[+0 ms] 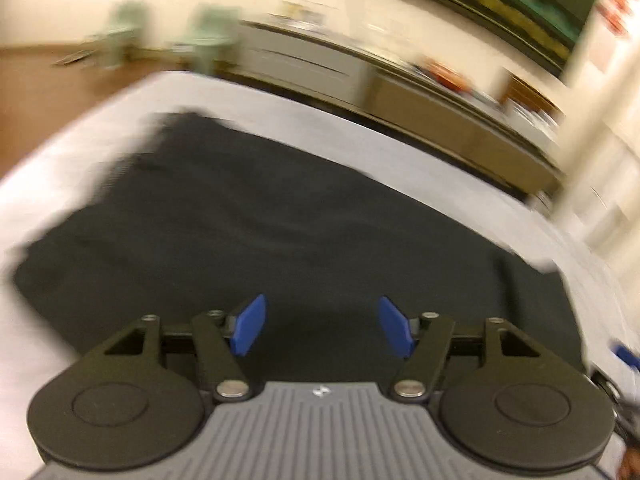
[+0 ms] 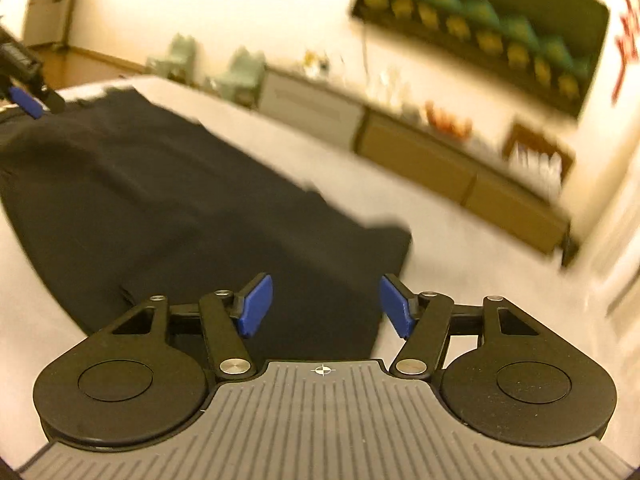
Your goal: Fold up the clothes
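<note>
White sheeting covered the bed [image 1: 400, 168], and on it lay the dark garment [image 1: 260, 220], spread fairly flat with shallow ripples across its middle and a ragged, blurred edge at the far end.

The left gripper [image 1: 322, 326] hung over the near part of the cloth with its blue pads [image 1: 250, 326] spread apart and nothing between them. The right gripper [image 2: 326, 306] was likewise spread and empty, poised above the garment's near corner, where dark cloth met white sheet.

Judging from how the cloth lay, the step in hand was probably taking a fresh hold for the next fold. To do it well, each gripper should come down on an outer edge or corner, not the middle, pinch every layer there, and the two should lift and carry together so the crease runs straight. The ripples would be worth smoothing first.

Only the right wrist view showed the garment's projecting flap [image 2: 384, 236] on the right side, along with the other gripper at the far left corner. Only the left wrist view showed the garment's wide left edge against the sheet. Both views were smeared, so finer detail of hems or seams could not be told. Beyond the bed stood a low cabinet [image 2: 460, 168] along the wall.
</note>
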`<state>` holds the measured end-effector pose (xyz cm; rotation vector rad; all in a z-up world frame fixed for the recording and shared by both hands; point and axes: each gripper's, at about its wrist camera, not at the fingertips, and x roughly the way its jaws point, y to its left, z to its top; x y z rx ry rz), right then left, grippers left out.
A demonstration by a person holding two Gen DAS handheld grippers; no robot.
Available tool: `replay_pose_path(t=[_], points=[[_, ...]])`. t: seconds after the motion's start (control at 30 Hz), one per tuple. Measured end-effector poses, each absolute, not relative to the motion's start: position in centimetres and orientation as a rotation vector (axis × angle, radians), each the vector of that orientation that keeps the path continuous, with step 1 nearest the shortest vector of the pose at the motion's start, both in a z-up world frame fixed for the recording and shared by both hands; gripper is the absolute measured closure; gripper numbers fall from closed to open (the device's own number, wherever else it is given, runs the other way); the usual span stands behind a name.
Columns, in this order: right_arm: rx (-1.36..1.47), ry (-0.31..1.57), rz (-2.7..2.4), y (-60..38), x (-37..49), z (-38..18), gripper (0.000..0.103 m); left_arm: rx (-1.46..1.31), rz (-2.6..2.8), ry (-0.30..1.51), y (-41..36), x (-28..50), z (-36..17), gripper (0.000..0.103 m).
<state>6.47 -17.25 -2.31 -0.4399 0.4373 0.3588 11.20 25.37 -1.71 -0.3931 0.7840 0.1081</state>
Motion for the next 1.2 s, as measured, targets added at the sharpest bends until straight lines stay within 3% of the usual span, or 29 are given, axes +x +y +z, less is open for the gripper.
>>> replay_pose_path(t=[0.23,0.53,0.6,0.63,0.67,0.7,0.83,0.9,0.93,0.97,1.0,1.03,1.07,1.13,1.2], points=[[-0.469,0.381,0.701,0.2,-1.5,-0.8,0.02,-0.782,0.228,0.673,40.6,6.2,-3.5,0.038],[-0.717,0.362,0.874,22.4,-1.6,-6.1,0.021,-0.966,0.154,0.686,46.0,2.4,-6.3,0.029],[-0.714,0.359,0.859,24.1,-0.1,-6.2,0.026,-0.974,0.143,0.71,46.5,2.7,-7.6,0.029],[-0.725,0.37,0.849,24.8,0.8,-6.2,0.042,-0.98,0.134,0.72,46.5,3.0,-8.0,0.027],[-0.736,0.381,0.838,25.6,1.7,-6.1,0.08,-0.983,0.119,0.728,46.3,3.2,-8.4,0.026],[-0.739,0.385,0.828,26.0,2.4,-6.0,0.096,-0.985,0.102,0.733,46.0,3.4,-8.9,0.026],[-0.605,0.399,0.829,24.8,4.1,-3.2,0.101,-0.928,0.054,0.718,44.5,5.7,-9.4,0.018],[-0.522,0.445,0.854,24.0,4.8,-2.3,0.102,-0.889,0.045,0.704,44.2,7.3,-9.6,0.033],[-0.496,0.473,0.872,23.8,5.1,-2.2,0.102,-0.897,0.038,0.711,44.1,7.9,-10.0,0.082],[-0.469,0.501,0.89,23.6,5.4,-2.1,0.102,-0.923,0.029,0.729,44.2,8.4,-10.5,0.096],[-0.444,0.536,0.915,23.3,5.8,-1.9,0.101,-0.928,0.036,0.735,44.2,8.6,-10.7,0.096],[-0.424,0.578,0.95,22.9,6.3,-1.7,0.09,-0.919,0.054,0.733,44.0,8.5,-10.6,0.097],[-0.403,0.62,0.986,22.6,6.9,-1.4,0.067,-0.905,0.066,0.728,43.8,8.3,-10.3,0.097],[-0.31,0.628,1.004,21.1,8.6,0.3,0.038,-0.883,0.079,0.715,43.4,7.8,-9.7,0.097],[-0.2,0.609,0.964,19.5,11.2,2.6,0.037,-0.886,0.094,0.715,43.3,7.4,-9.6,0.097]])
